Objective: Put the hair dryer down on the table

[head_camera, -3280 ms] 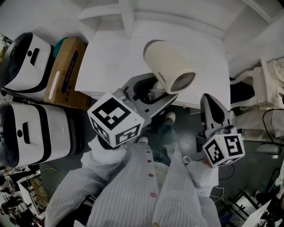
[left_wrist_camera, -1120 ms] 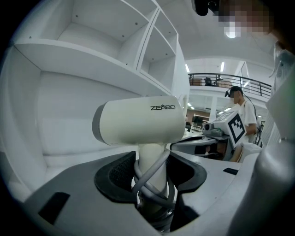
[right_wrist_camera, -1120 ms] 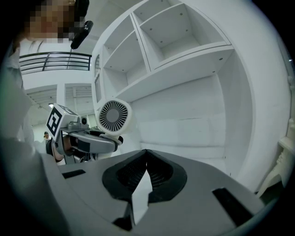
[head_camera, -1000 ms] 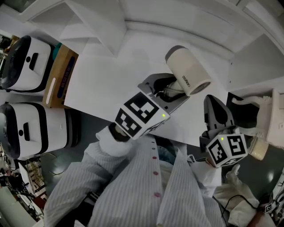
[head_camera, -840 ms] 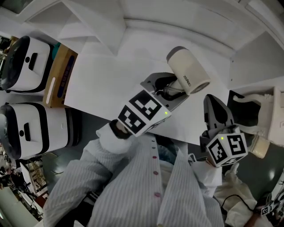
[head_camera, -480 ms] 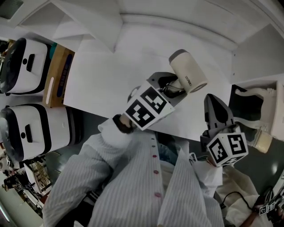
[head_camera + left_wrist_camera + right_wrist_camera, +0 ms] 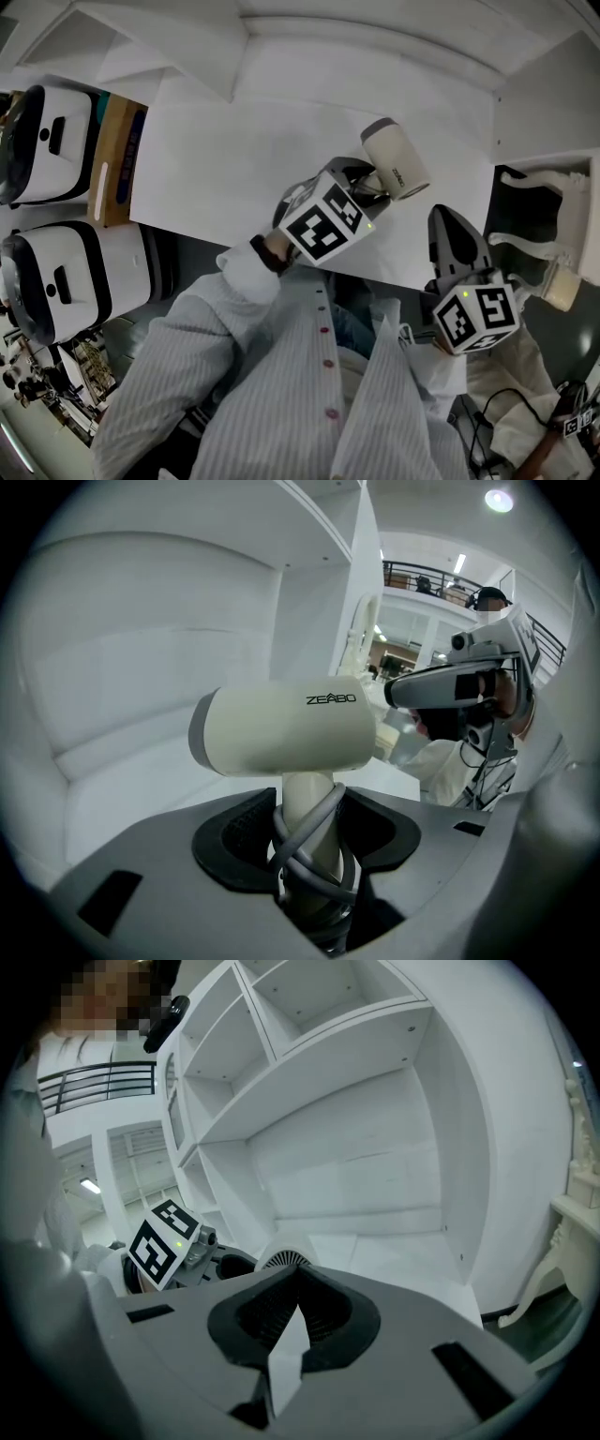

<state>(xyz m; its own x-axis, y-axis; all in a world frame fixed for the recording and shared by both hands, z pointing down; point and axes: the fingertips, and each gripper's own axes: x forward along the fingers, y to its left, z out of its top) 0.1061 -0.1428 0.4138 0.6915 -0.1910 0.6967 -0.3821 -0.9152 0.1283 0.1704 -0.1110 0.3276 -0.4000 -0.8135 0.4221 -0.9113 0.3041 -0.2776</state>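
Two pairs: left tongs clamp the hair dryer by its handle; right tongs closed, empty.

One hair dryer; two grippers; two white machines; one box; one table.

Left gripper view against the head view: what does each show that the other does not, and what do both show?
Only the left gripper view: the grey cord wound around the handle, between the fingers. Only the head view: the cardboard box and white machines left of the table. Both: the cream hair dryer held by the left gripper over the white table.
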